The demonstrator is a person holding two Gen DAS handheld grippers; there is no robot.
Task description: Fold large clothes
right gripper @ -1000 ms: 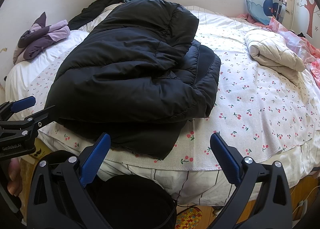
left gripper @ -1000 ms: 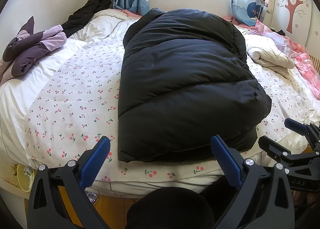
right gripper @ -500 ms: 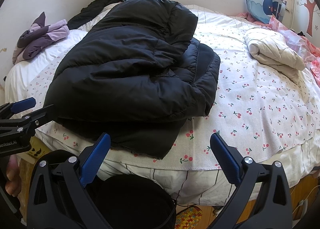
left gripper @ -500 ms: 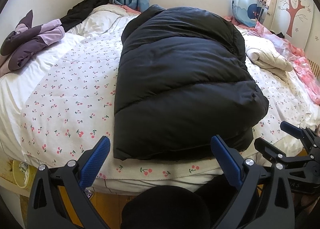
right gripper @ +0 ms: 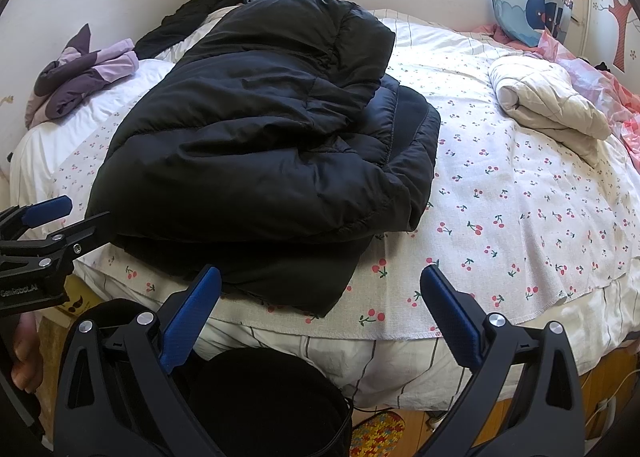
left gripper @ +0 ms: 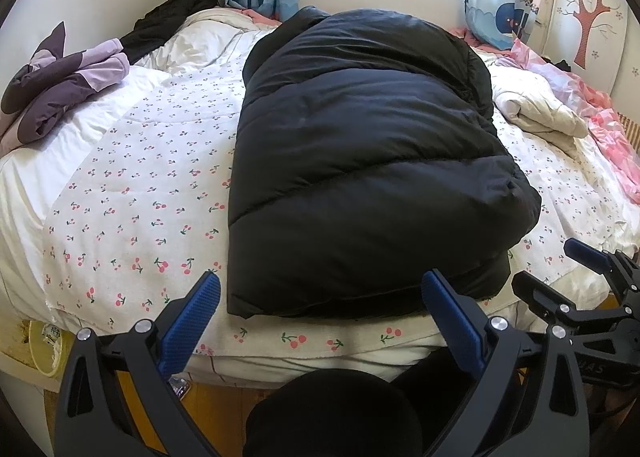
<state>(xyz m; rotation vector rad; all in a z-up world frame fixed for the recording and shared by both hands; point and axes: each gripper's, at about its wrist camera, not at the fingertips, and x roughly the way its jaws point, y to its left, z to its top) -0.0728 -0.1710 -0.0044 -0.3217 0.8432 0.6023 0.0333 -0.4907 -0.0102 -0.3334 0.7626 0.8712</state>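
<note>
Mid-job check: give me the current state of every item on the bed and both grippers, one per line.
black puffer jacket: folded lengthwise, lying flat on the bed
cream quilted garment: rolled up, lying apart from the jacket
purple garment: crumpled heap
black garment: crumpled by the headboard
left gripper: open, empty
right gripper: open, empty

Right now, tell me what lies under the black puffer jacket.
The black puffer jacket rests folded on the cherry-print sheet, which spreads out around it, over a striped white cover. Whatever lies directly beneath the jacket is covered.
</note>
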